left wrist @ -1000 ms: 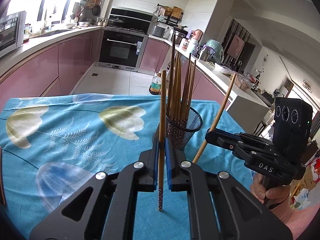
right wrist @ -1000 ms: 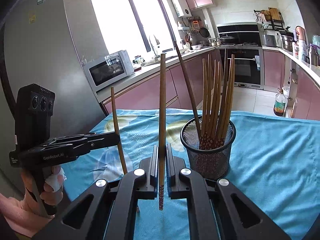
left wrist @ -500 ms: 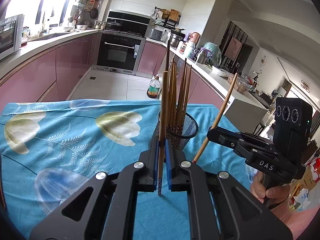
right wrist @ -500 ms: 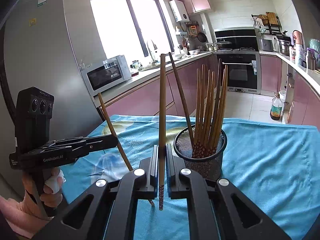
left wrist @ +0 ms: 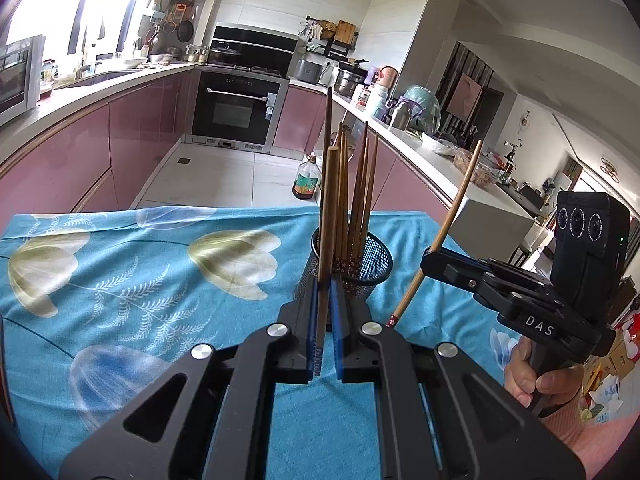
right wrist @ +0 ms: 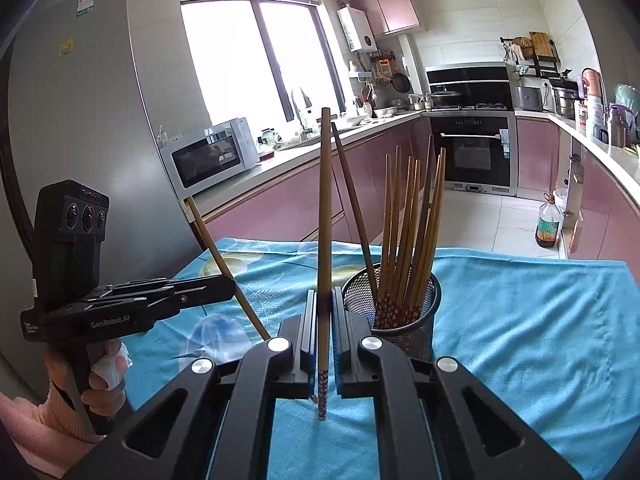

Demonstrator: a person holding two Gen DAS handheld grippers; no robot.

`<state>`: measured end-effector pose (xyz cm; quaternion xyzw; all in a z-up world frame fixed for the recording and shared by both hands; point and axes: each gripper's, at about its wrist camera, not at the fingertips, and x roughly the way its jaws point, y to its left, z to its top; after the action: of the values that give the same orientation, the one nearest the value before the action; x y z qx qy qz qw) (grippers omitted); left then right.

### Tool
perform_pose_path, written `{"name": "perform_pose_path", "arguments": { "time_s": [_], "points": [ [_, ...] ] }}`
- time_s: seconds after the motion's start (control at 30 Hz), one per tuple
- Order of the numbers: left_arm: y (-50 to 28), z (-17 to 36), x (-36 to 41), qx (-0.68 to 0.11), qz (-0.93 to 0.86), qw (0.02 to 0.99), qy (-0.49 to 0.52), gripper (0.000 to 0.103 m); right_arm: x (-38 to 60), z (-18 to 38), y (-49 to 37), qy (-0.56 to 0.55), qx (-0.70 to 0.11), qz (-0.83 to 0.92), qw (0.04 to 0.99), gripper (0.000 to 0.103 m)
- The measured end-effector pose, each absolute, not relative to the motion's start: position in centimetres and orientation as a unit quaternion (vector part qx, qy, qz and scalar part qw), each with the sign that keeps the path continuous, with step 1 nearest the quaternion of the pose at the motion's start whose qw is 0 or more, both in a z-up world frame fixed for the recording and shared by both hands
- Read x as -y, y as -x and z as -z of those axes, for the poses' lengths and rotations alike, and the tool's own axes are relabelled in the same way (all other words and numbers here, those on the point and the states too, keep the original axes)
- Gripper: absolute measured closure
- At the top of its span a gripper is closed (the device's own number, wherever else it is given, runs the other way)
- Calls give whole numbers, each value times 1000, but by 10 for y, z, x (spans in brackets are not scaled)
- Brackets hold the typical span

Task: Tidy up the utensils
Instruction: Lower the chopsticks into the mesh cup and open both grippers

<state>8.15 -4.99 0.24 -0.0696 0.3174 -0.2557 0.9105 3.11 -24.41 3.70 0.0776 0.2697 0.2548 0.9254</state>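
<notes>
A black mesh holder (left wrist: 360, 276) with several wooden chopsticks upright in it stands on the blue flowered tablecloth (left wrist: 140, 280). My left gripper (left wrist: 325, 292) is shut on one chopstick (left wrist: 328, 220), which stands nearly upright just in front of the holder. In the right wrist view my right gripper (right wrist: 325, 300) is shut on another chopstick (right wrist: 325, 220), just left of the holder (right wrist: 400, 320). Each gripper shows in the other's view: the right gripper (left wrist: 430, 264) with its leaning chopstick (left wrist: 452, 216), and the left gripper (right wrist: 230, 284) with its chopstick (right wrist: 224, 264).
The table's far edge (left wrist: 240, 210) drops to a tiled kitchen floor with an oil bottle (left wrist: 306, 180) on it. Pink cabinets, an oven (left wrist: 236, 108) and crowded counters lie beyond. A microwave (right wrist: 212, 156) and a grey fridge (right wrist: 80, 120) stand at the left.
Both grippers stay shut on their chopsticks and have hardly moved. In the right wrist view the left gripper's chopstick now leans further over. The holder sits slightly lower in that view.
</notes>
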Motion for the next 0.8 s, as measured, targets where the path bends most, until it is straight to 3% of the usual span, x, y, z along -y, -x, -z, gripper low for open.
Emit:
{"name": "perform_pose_path", "arguments": {
  "time_s": [0.8],
  "points": [
    [-80, -21, 56, -292, 268, 916, 57, 96, 249, -51, -30, -70, -250, -245, 934, 97]
  ]
}}
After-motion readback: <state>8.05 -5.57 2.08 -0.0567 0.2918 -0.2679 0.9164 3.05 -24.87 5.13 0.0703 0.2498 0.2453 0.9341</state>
